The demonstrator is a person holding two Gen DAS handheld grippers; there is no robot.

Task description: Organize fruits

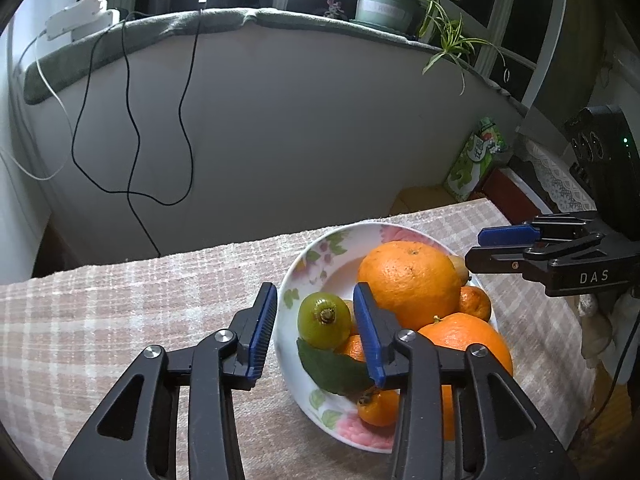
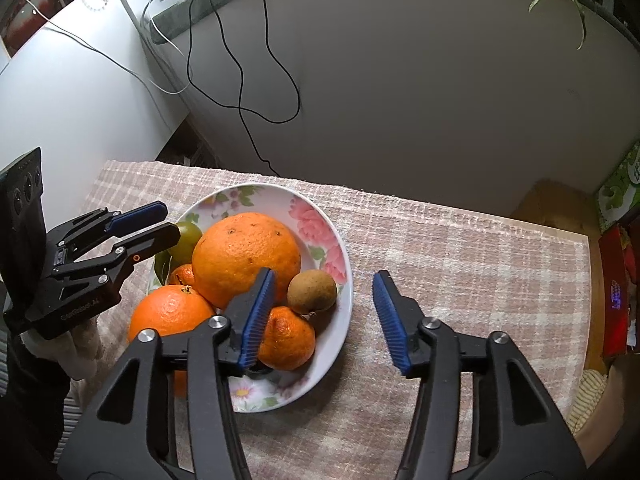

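A floral plate (image 1: 340, 268) (image 2: 320, 216) on the plaid tablecloth (image 1: 120, 320) holds a big orange (image 1: 408, 280) (image 2: 244, 256), a second orange (image 1: 468, 340) (image 2: 170, 316), small tangerines (image 2: 288, 338), a green fruit (image 1: 324, 320) (image 2: 188, 234), a brown fruit (image 2: 312, 292) and a leaf (image 1: 332, 368). My left gripper (image 1: 315, 290) (image 2: 164, 220) is open, with the green fruit in the gap between its blue pads. My right gripper (image 2: 324, 276) (image 1: 474, 248) is open over the plate's right side, the brown fruit and a tangerine lying between its fingers.
The table's far edge runs just behind the plate, with a pale wall and hanging black cables (image 1: 132, 128) beyond. A green box (image 1: 476, 156) and a red box (image 2: 616, 280) stand off the right end. A potted plant (image 1: 384, 8) sits on the sill.
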